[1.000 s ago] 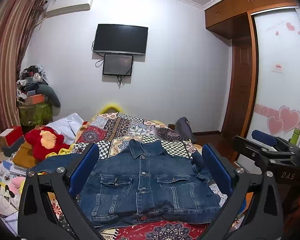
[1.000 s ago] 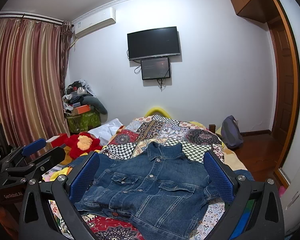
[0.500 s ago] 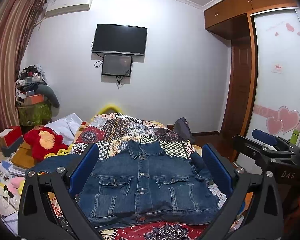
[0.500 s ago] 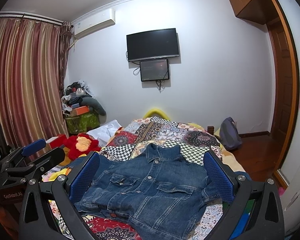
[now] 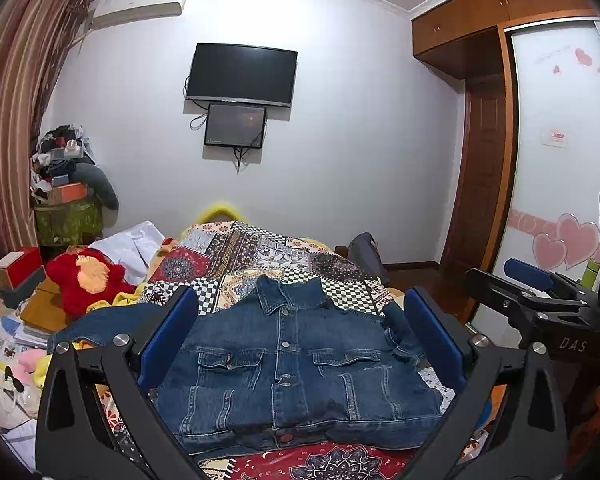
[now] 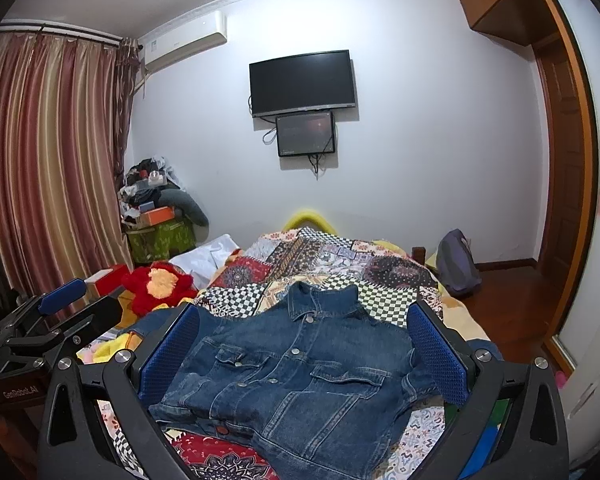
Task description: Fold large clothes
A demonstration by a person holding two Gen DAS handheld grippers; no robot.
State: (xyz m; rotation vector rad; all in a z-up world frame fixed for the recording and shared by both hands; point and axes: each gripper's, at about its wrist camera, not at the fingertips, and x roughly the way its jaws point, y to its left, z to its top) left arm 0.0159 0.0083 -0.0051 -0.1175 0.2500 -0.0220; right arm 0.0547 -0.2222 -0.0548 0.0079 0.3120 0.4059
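At the far left of the left wrist view, striped curtains [image 5: 4, 120] are seen. Beside them, at middle left, a green fabric bin [image 5: 66, 222] is heaped with clothes and an orange box [image 5: 66, 192]; the rest of its contents cannot be told. Below it, a red plush toy [image 5: 88, 278] is set at the bed's edge. In the lower centre, a denim jacket [image 5: 296, 364] is laid flat, front up and buttoned, collar toward the far wall, on the bed's patchwork quilt [image 5: 260, 248]. The jacket is framed by the left tongs [image 5: 300, 344], spread wide above it and gripping nothing. On the wall above, a dark television [image 5: 240, 74] is mounted. At the lower right edge, the right tongs [image 5: 540, 292] are visible; in the right wrist view the right tongs [image 6: 304, 356] are likewise spread wide and empty over the jacket [image 6: 300, 376].
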